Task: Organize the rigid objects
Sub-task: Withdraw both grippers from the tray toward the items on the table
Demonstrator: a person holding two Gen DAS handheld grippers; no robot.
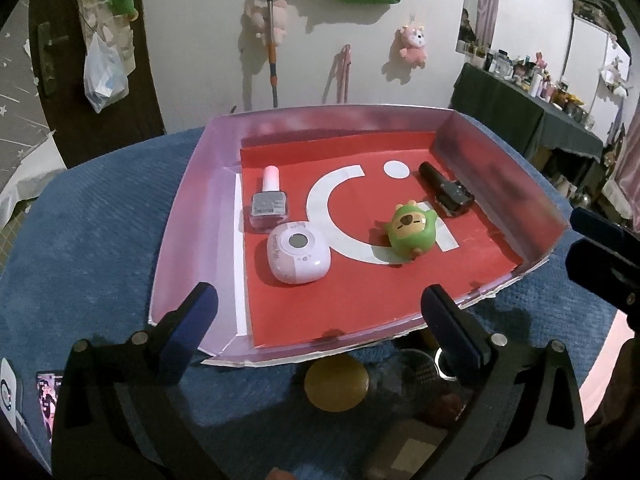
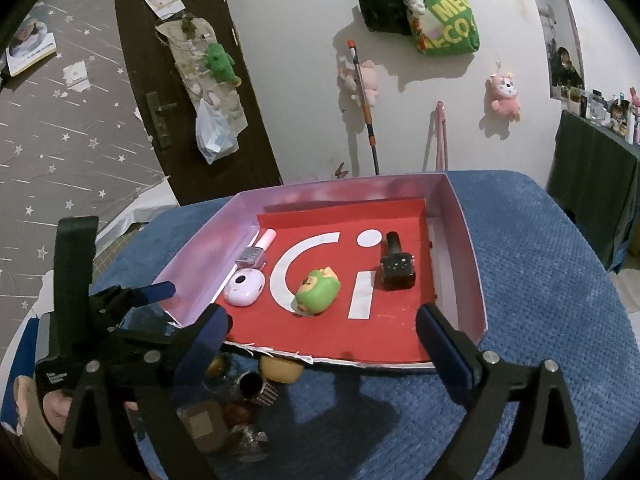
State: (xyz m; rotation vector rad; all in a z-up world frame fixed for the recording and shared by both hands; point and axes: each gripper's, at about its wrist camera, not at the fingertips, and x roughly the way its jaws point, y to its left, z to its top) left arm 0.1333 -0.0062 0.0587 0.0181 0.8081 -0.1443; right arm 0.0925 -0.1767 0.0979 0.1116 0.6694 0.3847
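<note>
- Nearest: left gripper (image 1: 318, 316) and right gripper (image 2: 322, 330), both spread wide, holding nothing, poised at the tray's open front edge.
- Just below that edge, on the blue cloth (image 2: 540, 264): a cluster of small jars and caps (image 2: 256, 390), partly shadowed.
- Inside the tray (image 1: 188, 216): white round case (image 1: 298, 258) front left, green squishy toy (image 1: 408, 234) mid-right.
- Further back: pink nail polish bottle (image 1: 269, 200) beside the left wall, black nail polish bottle (image 1: 446, 192) near the right wall.

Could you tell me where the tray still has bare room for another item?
The tray's near red strip, before the white earbud case and green toy, is bare. The left side, with the pink nail polish bottle, is crowded; a black bottle lines the right wall.
</note>
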